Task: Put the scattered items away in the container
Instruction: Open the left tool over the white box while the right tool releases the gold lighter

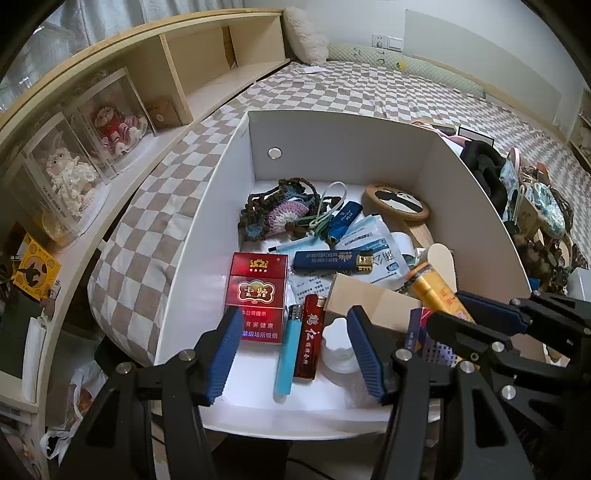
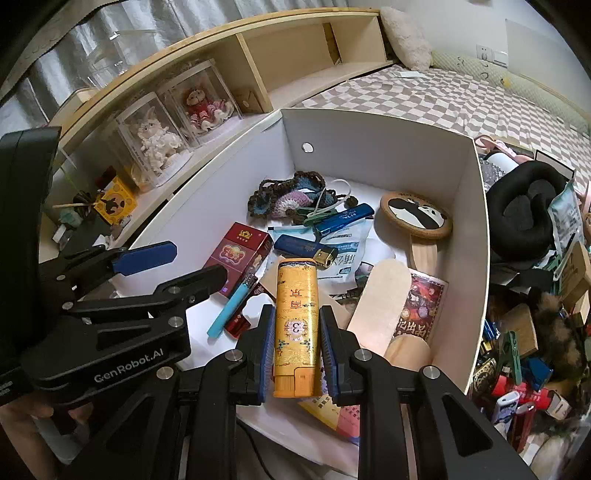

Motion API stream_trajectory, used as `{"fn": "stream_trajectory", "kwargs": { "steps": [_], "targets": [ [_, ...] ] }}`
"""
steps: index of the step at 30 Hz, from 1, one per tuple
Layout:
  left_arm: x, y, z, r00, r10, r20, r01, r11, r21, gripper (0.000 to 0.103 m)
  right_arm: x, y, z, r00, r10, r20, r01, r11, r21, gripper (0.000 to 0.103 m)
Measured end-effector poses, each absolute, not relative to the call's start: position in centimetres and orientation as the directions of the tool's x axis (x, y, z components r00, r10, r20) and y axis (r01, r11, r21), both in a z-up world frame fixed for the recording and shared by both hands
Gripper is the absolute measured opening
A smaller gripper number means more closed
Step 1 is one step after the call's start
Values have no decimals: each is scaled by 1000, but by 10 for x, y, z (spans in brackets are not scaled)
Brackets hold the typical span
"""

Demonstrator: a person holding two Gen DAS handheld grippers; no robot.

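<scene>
A white open box [image 1: 332,144] [image 2: 388,136] stands on the checkered bed. It holds a red cigarette pack [image 1: 256,295] [image 2: 236,258], a light blue lighter [image 1: 290,350] [image 2: 231,306], a red lighter [image 1: 310,336], blue lighters, a crochet piece [image 1: 273,214], a panda coaster [image 2: 415,214] and mask packets. My right gripper [image 2: 297,332] is shut on a yellow lighter [image 2: 297,325] over the box's near side; it shows at the right of the left wrist view [image 1: 436,291]. My left gripper [image 1: 291,350] is open and empty above the two lighters; it also shows in the right wrist view [image 2: 184,266].
A heap of scattered items [image 2: 524,343] lies right of the box, with a black ring cushion [image 2: 524,214]. A wooden shelf [image 1: 177,66] with doll display cases [image 1: 66,173] runs along the left. A pillow [image 1: 306,33] lies at the far end of the bed.
</scene>
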State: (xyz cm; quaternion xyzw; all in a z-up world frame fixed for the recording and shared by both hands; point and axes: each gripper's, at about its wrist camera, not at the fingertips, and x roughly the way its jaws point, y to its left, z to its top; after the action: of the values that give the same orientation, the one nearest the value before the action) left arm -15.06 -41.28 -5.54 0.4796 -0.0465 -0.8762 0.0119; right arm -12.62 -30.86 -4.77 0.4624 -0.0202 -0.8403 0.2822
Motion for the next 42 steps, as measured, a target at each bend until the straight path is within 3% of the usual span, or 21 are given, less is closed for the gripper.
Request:
{"fn": "stream_trajectory", "kwargs": {
  "steps": [7,8,9,16,17,20,24,25,27,29,33,42],
  "targets": [
    [-150,-415,-56,-543,-64,-837,-17,-996,88,65,-129,-309,-49,-419,-476,-773,445,-850,282,25],
    [-150,-415,-56,-544,-64,-837,-17,-996,88,65,-129,-309,-49,-424,-470,-775,443,-853,275,33],
    [-150,-415,-55,-545,-70,-836,-14,-996,92,65,-129,-308,-49,-432,-463,-774,440,-857,267,49],
    [-150,-417,-54,-553,-88,-828,3,-995,103,65,-128,-304,-43,-467,-465,-752,435,-861,263,52],
    [-150,-417,-54,-556,-95,-826,6,-994,110,65,-128,-303,-42,-475,-461,-750,434,-864,256,53],
    [-150,-418,-54,-560,-107,-821,13,-993,121,65,-127,-302,-41,-493,-453,-743,426,-870,247,72],
    [-150,-418,-53,-564,-121,-817,19,-991,134,67,-126,-300,-39,-501,-450,-739,421,-873,247,74],
    [-150,-418,-53,-566,-127,-815,21,-990,140,70,-125,-299,-38,-507,-446,-738,418,-876,242,75],
    [-149,-419,-52,-573,-150,-805,37,-987,157,84,-124,-297,-37,-524,-436,-732,408,-883,233,91],
    [-149,-420,-50,-581,-148,-800,37,-987,156,88,-124,-293,-34,-552,-422,-719,391,-893,224,98],
    [-148,-416,-48,-587,-147,-796,30,-987,160,97,-126,-287,-31,-564,-409,-717,371,-902,222,99],
    [-145,-408,-43,-600,-142,-787,17,-986,164,98,-124,-276,-25,-610,-378,-697,335,-920,206,103]
  ]
}}
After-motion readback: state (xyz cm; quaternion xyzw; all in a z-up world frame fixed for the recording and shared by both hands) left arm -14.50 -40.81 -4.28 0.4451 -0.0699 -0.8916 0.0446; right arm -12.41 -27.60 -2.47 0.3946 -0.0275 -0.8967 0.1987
